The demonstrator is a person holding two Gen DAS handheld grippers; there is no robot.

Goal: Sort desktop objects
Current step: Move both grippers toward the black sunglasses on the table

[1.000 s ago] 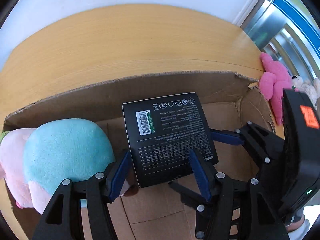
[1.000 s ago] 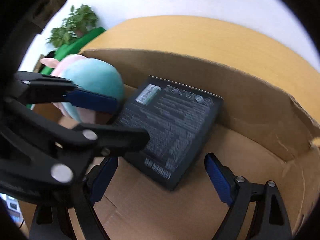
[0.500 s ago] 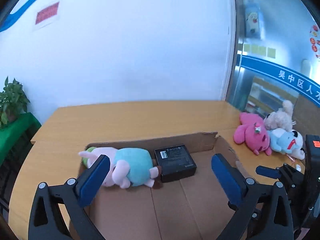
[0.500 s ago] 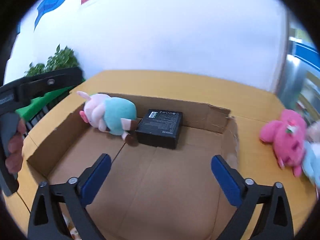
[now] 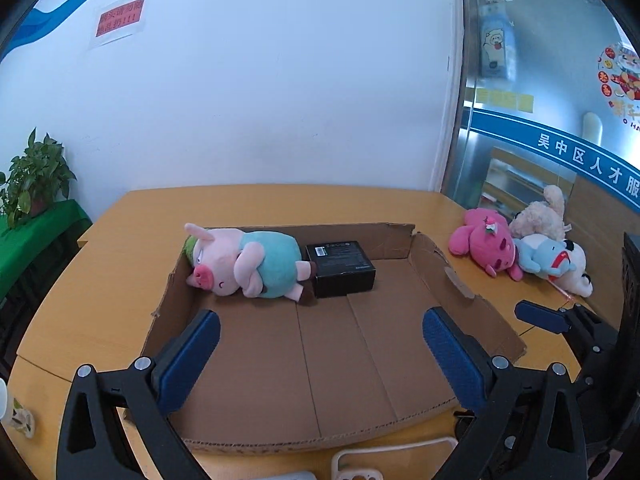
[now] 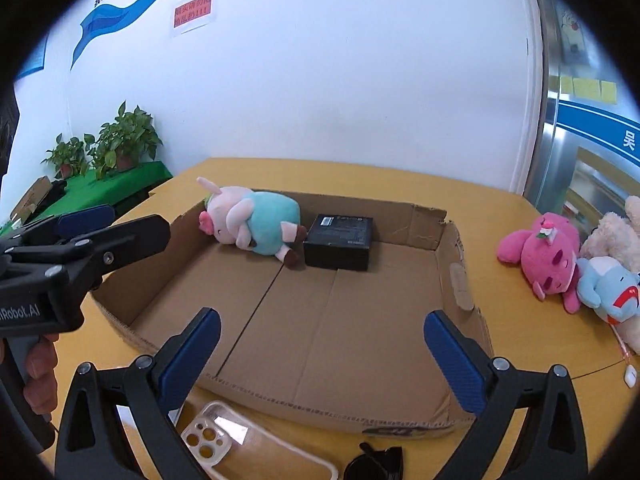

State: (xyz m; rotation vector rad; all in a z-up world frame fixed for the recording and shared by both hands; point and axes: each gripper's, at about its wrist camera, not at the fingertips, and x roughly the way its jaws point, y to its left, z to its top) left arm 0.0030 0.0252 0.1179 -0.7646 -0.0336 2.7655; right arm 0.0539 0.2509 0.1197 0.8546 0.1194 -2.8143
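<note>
A shallow cardboard box [image 5: 472, 308] [image 6: 460, 280] lies on the wooden table. A pig plush in a teal shirt [image 5: 248, 266] [image 6: 252, 226] lies at its back left, touching a black box [image 5: 342, 268] [image 6: 340, 236] beside it. A clear phone case [image 6: 224, 440] and black sunglasses [image 6: 376, 462] lie in front of the cardboard box. My left gripper [image 5: 320, 356] is open and empty above the box's front. My right gripper [image 6: 322, 354] is open and empty too.
A pink plush [image 5: 486, 246] [image 6: 544, 256], a blue plush [image 5: 548, 258] [image 6: 608, 286] and a cream plush [image 5: 540, 216] lie on the table to the right of the box. Potted plants [image 6: 120, 140] stand on a green stand at the left.
Both grippers have let go of the black box and pulled back and up from it. The black box now rests in the cardboard box beside the pig plush.
</note>
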